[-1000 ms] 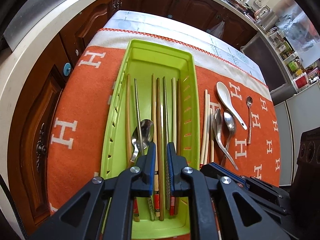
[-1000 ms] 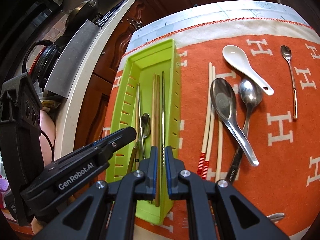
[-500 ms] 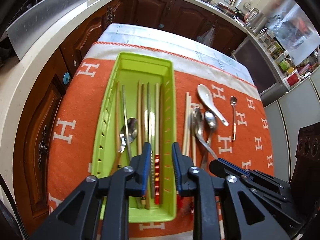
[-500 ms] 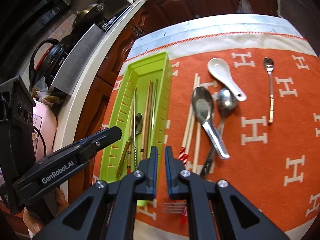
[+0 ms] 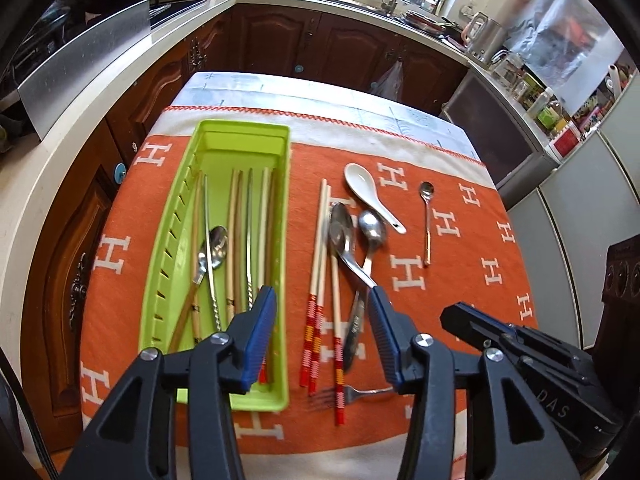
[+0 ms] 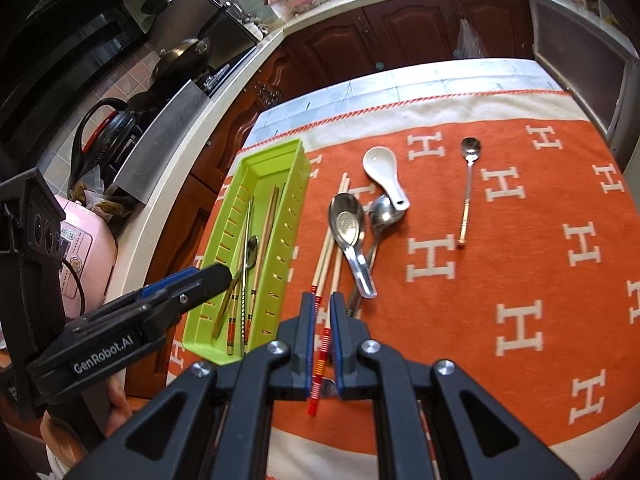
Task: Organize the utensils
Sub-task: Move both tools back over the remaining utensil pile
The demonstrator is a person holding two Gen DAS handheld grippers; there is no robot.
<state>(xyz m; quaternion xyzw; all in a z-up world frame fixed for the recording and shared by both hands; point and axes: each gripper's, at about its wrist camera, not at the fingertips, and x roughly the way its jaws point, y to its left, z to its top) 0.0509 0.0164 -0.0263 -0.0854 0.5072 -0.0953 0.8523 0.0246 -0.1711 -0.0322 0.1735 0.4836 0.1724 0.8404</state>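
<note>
A green utensil tray (image 5: 280,148) (image 6: 294,196) on the orange cloth holds several chopsticks and a metal spoon (image 5: 214,246). To its right lie three cream chopsticks with red-striped ends (image 5: 318,256) (image 6: 326,256), two steel spoons (image 5: 342,232) (image 6: 347,224), a white ceramic spoon (image 5: 366,188) (image 6: 384,174), a thin teaspoon (image 5: 427,220) (image 6: 468,184) and a fork (image 5: 352,391). My left gripper (image 5: 322,300) is open, raised above the chopsticks' striped ends. My right gripper (image 6: 322,300) is nearly closed, empty, above the same chopsticks.
The orange H-patterned cloth (image 5: 460,280) covers a small table with edges near on all sides. Brown cabinets (image 5: 280,48) and a white counter (image 5: 40,152) surround it. A pink appliance (image 6: 80,248) stands to the left.
Both grippers pulled back and up from the tray and shifted right toward the loose chopsticks. My left gripper opened wide. The chopsticks it held now lie in the tray.
</note>
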